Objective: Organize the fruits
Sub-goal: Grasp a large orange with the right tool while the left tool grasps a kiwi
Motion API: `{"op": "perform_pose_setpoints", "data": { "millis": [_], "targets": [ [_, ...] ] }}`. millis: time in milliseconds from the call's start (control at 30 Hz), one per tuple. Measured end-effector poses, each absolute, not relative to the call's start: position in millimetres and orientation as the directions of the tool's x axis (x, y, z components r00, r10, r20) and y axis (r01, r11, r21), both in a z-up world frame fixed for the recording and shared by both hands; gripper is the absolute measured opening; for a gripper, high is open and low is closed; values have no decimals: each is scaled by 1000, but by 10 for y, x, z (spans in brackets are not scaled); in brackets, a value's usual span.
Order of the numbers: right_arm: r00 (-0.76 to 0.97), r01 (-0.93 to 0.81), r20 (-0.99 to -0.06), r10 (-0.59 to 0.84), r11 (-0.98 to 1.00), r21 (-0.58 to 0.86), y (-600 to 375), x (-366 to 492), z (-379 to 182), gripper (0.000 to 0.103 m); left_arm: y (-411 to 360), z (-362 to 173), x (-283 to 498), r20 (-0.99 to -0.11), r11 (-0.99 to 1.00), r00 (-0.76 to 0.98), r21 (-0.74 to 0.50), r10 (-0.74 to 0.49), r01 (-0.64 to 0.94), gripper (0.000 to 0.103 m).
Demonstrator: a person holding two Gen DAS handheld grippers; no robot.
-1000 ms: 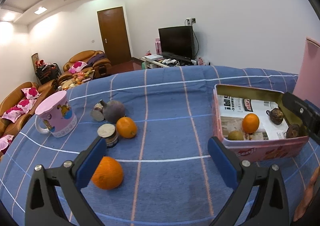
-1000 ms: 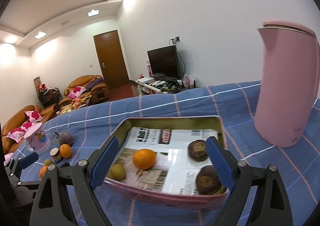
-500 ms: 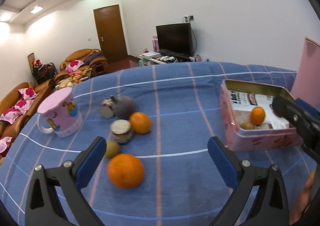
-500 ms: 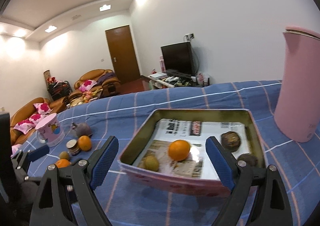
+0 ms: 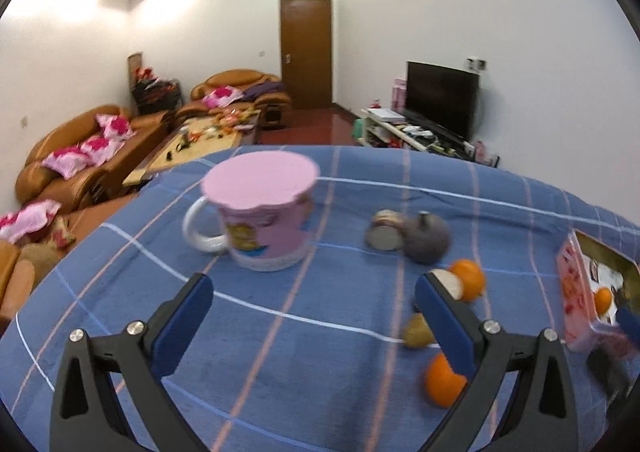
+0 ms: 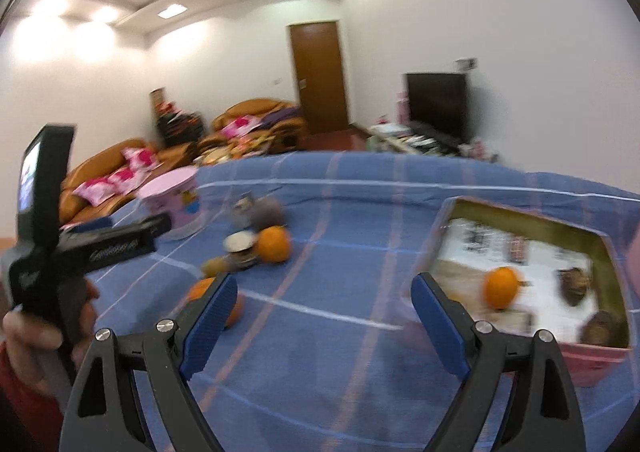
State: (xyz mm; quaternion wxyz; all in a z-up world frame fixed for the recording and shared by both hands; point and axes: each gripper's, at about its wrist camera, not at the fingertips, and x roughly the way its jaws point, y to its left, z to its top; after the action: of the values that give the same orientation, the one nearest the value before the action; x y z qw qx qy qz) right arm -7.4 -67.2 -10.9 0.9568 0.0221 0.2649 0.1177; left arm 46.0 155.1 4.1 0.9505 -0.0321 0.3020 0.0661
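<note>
Loose fruit lies on the blue checked cloth: a large orange (image 5: 442, 380) (image 6: 200, 290), a small orange (image 5: 470, 278) (image 6: 274, 244), a small green-brown fruit (image 5: 416, 332) (image 6: 214, 267) and a dark purple fruit (image 5: 426, 240) (image 6: 268, 212). The pink tin (image 6: 600, 356) (image 5: 576, 316) holds an orange (image 6: 500, 286) and two dark brown fruits (image 6: 574, 284). My left gripper (image 5: 312, 316) is open and empty, facing the pink mug, with the fruit to its right. My right gripper (image 6: 322, 312) is open and empty between the loose fruit and the tin.
A pink lidded mug (image 5: 264, 212) (image 6: 176, 204) stands at the left of the cloth. Two small jars (image 5: 384, 234) (image 6: 240, 246) sit among the fruit. The left hand-held gripper body (image 6: 80, 244) shows at the left of the right wrist view.
Both grippers have swung left. The mug now fills the left view's middle and the fruit sits to its right. The tin has shifted to the right edge in both views.
</note>
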Motion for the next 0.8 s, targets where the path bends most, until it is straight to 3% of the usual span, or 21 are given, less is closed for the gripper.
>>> {"op": "perform_pose_setpoints", "data": {
  "millis": [133, 400, 433, 500, 567, 800],
  "targets": [
    [750, -304, -580, 317, 945, 123, -311, 74, -226, 90, 1649, -17, 548, -606, 986, 787, -28, 114, -164, 103],
    [649, -331, -693, 316, 936, 117, 193, 415, -443, 88, 1744, -104, 638, -643, 980, 756, -42, 122, -194, 103],
    [629, -334, -710, 316, 935, 121, 236, 465, -476, 85, 1746, -104, 646, -647, 980, 753, -45, 119, -194, 103],
    [601, -333, -736, 311, 935, 123, 280, 509, -528, 62, 1750, -126, 657, -655, 981, 748, -53, 108, -187, 103],
    [571, -337, -757, 317, 932, 135, 287, 553, -577, 49, 1730, -126, 660, -657, 983, 747, -53, 101, -179, 103],
    [613, -293, -704, 359, 931, 219, -8, 467, -516, 48, 1617, -126, 615, -644, 995, 765, -52, 33, -87, 101]
  ]
}}
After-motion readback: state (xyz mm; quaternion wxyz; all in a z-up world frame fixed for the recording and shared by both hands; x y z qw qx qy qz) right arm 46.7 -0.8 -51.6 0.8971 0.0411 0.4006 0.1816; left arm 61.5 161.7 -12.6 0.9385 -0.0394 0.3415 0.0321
